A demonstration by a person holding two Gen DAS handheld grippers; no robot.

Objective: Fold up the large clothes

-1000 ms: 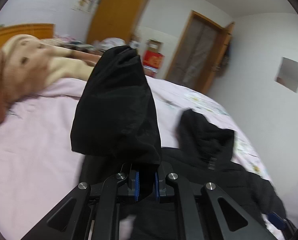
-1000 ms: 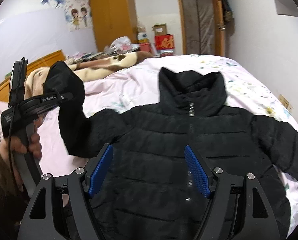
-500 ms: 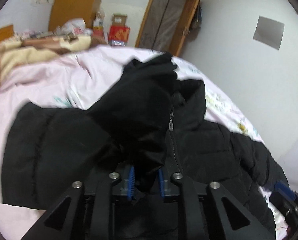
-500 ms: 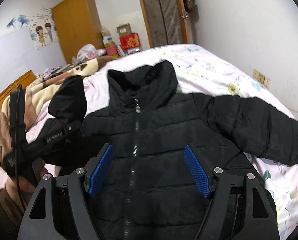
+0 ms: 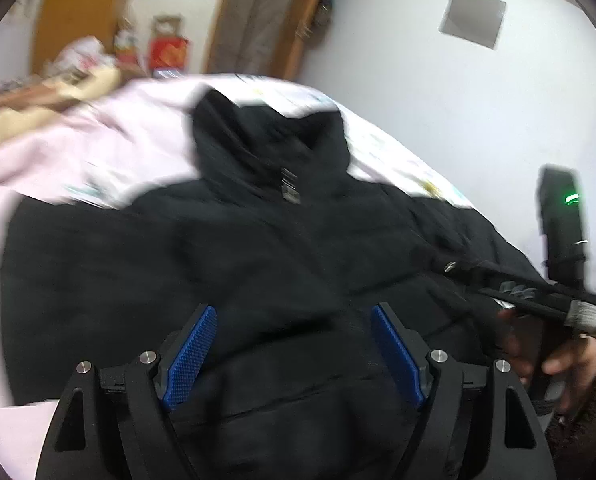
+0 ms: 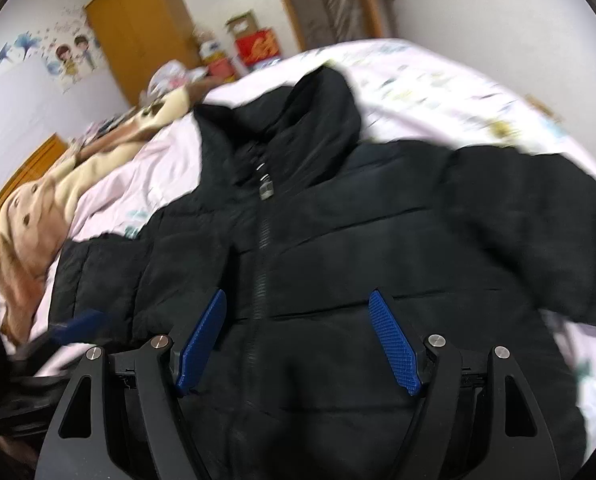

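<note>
Left wrist view: my left gripper [image 5: 294,356] is opening, nothing pinched, the black jacket [image 5: 258,248] spread on the bed [image 5: 78,140] just beyond its tips. Right wrist view: my right gripper [image 6: 298,340] gapes wide and empty over the zipper [image 6: 262,248]. Sleeve-folding stage, I reckon; next I need the outstretched sleeve [image 6: 537,216] off to the right.

Legible text: none.

- Black bar of the right-hand gripper tool [image 5: 517,292], left wrist view: pale printed marking, blurred, unreadable.
- Red cardboard box [image 6: 258,46] on the floor by the brown door, right wrist view: gold emblem or characters, too smeared to read.
- Cartoon wall sticker [image 6: 72,56] of two figures with blue flowers, on the white wall beside the orange wooden wardrobe: faint lettering above the figures, not legible.
</note>
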